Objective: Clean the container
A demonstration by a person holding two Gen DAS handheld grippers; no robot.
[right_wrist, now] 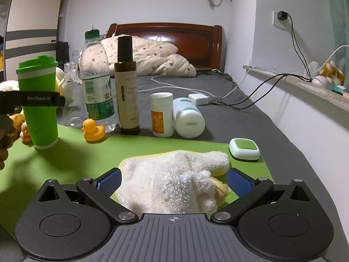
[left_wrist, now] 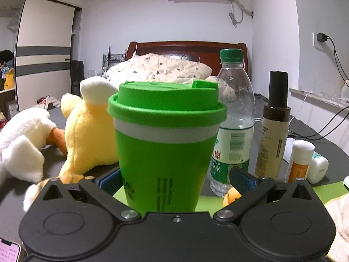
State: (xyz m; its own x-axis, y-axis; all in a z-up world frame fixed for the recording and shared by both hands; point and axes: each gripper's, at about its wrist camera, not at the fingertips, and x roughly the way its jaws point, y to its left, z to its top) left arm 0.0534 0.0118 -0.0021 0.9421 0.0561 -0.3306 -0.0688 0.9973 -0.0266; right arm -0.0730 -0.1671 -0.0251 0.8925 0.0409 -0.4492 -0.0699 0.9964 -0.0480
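The green plastic cup with a white band and a closed green lid (left_wrist: 165,150) is seen upright between the blue-padded fingers of the left gripper (left_wrist: 175,179); the jaws are spread wide, with a gap visible at the right pad, so nothing is gripped. In the right wrist view the same cup (right_wrist: 39,102) stands on the green mat (right_wrist: 72,157) at about 10 o'clock, with the left gripper's black finger crossing in front of it.

The right gripper (right_wrist: 173,181) is likewise spread, its pads lying on either side of a fluffy white cloth with a yellow edge (right_wrist: 174,181); contact with the pads cannot be judged.

Behind the mat, at 11 to 12 o'clock, are set a clear plastic water bottle with a green cap and label (right_wrist: 96,80), water filling only its lower part, an empty-looking clear glass bottle (right_wrist: 70,96) just beside it, and a brown spray bottle with a black cap (right_wrist: 127,85). A white pill jar with an orange label (right_wrist: 161,114) stands upright; a second white jar (right_wrist: 188,118) lies on its side, touching it. Their contents are hidden.

A yellow rubber duck (right_wrist: 92,130) sits at the mat's far edge, and a white-and-green lidded box (right_wrist: 244,149) at 1 o'clock.
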